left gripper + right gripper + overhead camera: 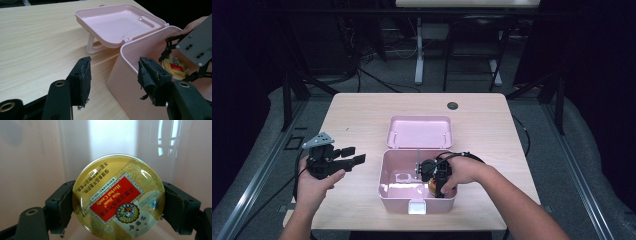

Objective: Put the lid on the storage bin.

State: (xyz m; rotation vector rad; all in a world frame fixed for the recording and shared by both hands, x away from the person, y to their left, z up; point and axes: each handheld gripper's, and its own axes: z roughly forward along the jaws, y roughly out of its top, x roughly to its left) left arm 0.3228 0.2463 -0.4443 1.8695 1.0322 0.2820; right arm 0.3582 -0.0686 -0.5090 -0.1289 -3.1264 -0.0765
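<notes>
Round gold candy tin (118, 196) sits closest to the lens in the right gripper view, clamped by its rim between the two black jaws of the right tongs (117, 207). The tin's red label reads "Herbal Candy" and "Nin Jiom", Chinese lines run beside it, and a round crest sits under the red panel; the small print is too fine to read.

From the left in the high view: left tongs (351, 156) spread wide with nothing between the jaws, held above the wooden counter (357, 115) just left of the pink box (392, 197). Box lid (420, 132) lies flipped back behind it. Right tongs (435, 187) reach down inside the right part of the box, tin held there near the front wall. A white latch shows on the box front.
</notes>
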